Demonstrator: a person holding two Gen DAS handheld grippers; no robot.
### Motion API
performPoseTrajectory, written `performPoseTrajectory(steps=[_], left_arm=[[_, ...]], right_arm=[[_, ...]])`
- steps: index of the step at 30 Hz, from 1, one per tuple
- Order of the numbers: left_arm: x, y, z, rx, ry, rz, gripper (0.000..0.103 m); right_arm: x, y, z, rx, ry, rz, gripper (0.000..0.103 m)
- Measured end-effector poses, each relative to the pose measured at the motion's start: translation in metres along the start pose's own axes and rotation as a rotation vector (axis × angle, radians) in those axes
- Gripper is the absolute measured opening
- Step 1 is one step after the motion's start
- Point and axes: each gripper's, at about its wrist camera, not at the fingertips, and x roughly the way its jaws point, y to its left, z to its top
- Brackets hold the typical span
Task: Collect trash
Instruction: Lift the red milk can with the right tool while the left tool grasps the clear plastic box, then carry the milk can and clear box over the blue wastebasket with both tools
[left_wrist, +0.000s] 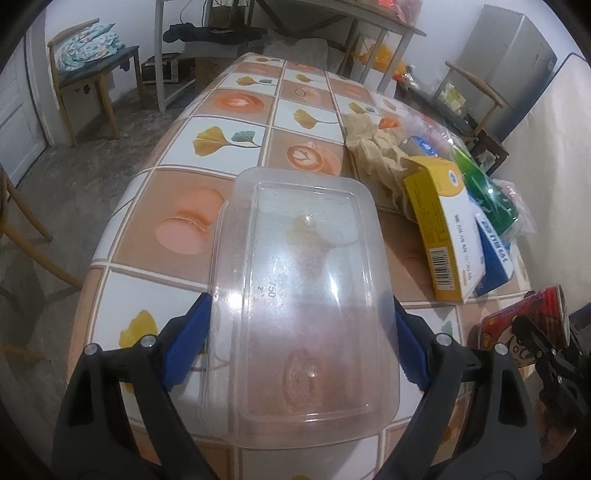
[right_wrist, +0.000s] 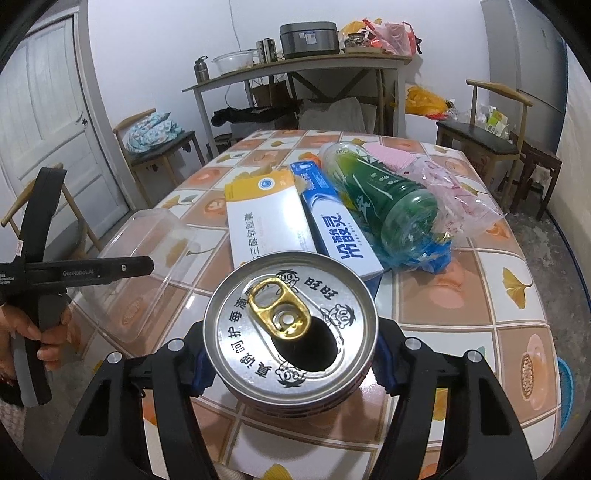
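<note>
Opened silver-topped red drink can (right_wrist: 291, 332) clamped in right gripper (right_wrist: 290, 354); left gripper (left_wrist: 301, 347) straddles clear plastic container (left_wrist: 301, 291) (contact unclear). Beside container, yellow carton (left_wrist: 439, 225) and green bottle (right_wrist: 384, 199) uncollected.

Both views are lit evenly by soft, cool indoor light; no single source is seen. Shadows are weak and diffuse. Small glare spots are seen on the clear plastic container (left_wrist: 295, 291) and bright reflections on the can lid (right_wrist: 291, 325) and the glossy desk (right_wrist: 461, 295) cloth. Heavy fisheye bending is seen toward the edges, with black vignetting in the corners. Slight softness is noted in the left wrist view; the right wrist view is sharper.
</note>
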Motion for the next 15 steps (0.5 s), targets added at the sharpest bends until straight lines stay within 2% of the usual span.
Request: performPoseTrajectory(steps=[7, 15], left_arm=[[-0.031, -0.010, 0.001, 0.003, -0.053, -0.031, 0.085], [-0.068, -0.064, 0.013, 0.086, -0.126, -0.153, 0.085]], right_arm=[[-0.018, -0.010, 0.003, 0.030, -0.048, 0.032, 0.064], [-0.057, -0.037, 0.007, 0.105, -0.136, 0.043, 0.064]])
